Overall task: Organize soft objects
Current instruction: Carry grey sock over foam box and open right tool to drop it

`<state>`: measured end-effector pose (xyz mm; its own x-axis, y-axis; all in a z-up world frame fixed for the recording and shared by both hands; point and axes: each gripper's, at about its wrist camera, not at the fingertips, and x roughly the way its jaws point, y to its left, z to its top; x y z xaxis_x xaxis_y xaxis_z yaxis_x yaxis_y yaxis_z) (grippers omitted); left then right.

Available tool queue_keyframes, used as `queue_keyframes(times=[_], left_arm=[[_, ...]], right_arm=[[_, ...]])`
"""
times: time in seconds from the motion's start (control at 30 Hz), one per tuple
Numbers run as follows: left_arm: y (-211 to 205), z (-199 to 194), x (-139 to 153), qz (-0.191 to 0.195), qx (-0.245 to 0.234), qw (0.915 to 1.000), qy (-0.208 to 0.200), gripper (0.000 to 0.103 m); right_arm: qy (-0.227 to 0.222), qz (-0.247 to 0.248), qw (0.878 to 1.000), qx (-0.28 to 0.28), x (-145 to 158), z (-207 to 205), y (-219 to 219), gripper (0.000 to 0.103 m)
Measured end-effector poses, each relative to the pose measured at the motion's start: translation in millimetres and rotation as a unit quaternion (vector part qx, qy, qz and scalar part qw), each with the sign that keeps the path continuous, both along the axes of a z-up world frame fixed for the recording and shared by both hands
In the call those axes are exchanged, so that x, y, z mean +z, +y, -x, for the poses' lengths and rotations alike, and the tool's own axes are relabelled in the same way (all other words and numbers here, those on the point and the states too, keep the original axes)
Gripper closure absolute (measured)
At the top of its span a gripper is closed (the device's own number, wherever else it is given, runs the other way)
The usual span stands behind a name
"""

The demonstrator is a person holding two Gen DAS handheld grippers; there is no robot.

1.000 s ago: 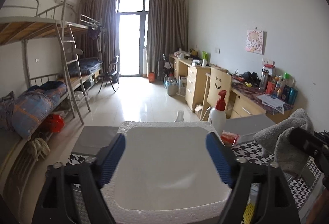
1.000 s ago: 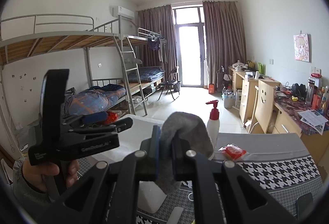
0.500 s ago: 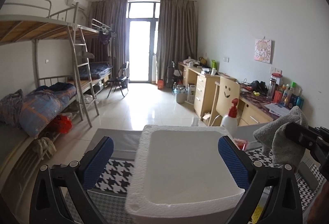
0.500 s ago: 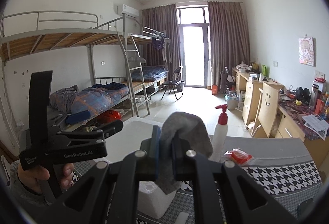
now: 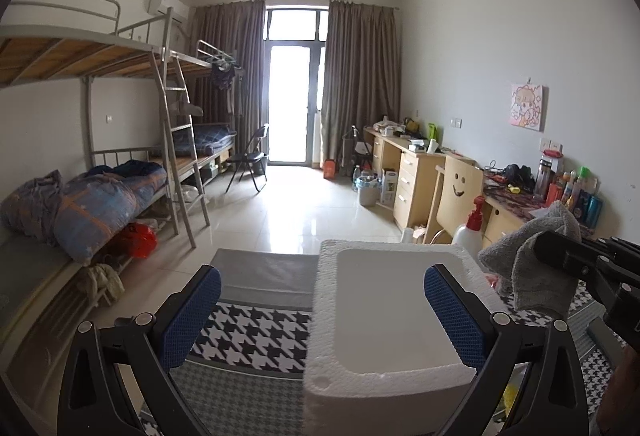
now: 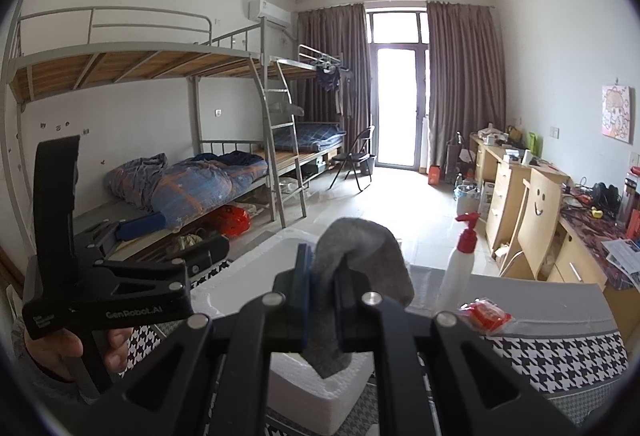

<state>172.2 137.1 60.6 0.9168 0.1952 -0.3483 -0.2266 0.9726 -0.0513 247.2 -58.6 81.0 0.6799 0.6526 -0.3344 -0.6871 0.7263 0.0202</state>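
Observation:
My right gripper is shut on a grey cloth and holds it in the air above the near right edge of a white foam box. In the left wrist view the cloth hangs at the right, beside the foam box. My left gripper is open and empty, with its blue pads over the box's left side and the houndstooth table cover. It also shows at the left of the right wrist view, held by a hand.
A white spray bottle with a red top and a red packet stand on the table right of the box. Bunk beds line the left wall, desks and a smiley-face chair the right.
The left gripper has shifted left and back, so the foam box now sits right of centre in its view. The right gripper still holds the cloth, moved slightly.

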Motion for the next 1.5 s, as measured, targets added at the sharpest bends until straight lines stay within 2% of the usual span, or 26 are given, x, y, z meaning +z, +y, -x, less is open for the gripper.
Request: queue_keyframes(times=[0.4, 0.9, 1.2, 1.23, 1.3, 1.37, 1.43, 1.5], left_arm=[[15, 17, -4, 0.004, 0.013, 0.9999, -0.005, 0.001], [27, 20, -10, 0.012, 0.026, 0.9996, 0.001, 0.001], [30, 28, -11, 0.020, 0.022, 0.9995, -0.008, 0.001], [31, 29, -11, 0.021, 0.022, 0.9995, -0.008, 0.001], [32, 29, -11, 0.021, 0.022, 0.9995, -0.008, 0.001], [32, 29, -11, 0.020, 0.022, 0.9995, -0.010, 0.001], [32, 30, -11, 0.021, 0.022, 0.9995, -0.010, 0.001], [31, 32, -11, 0.018, 0.021, 0.9996, -0.011, 0.001]], right_arm=[[0.019, 0.014, 0.999, 0.025, -4, -3, 19, 0.091], [0.038, 0.039, 0.998, 0.045, -15, -7, 41, 0.091], [0.072, 0.068, 0.994, 0.037, -26, -21, 53, 0.090], [0.076, 0.069, 0.994, 0.036, -27, -22, 53, 0.088], [0.082, 0.078, 0.993, 0.032, -29, -24, 54, 0.075], [0.088, 0.081, 0.992, 0.034, -31, -24, 55, 0.042], [0.083, 0.079, 0.993, 0.029, -30, -20, 53, 0.027], [0.073, 0.084, 0.994, 0.024, -29, -15, 54, 0.021]])
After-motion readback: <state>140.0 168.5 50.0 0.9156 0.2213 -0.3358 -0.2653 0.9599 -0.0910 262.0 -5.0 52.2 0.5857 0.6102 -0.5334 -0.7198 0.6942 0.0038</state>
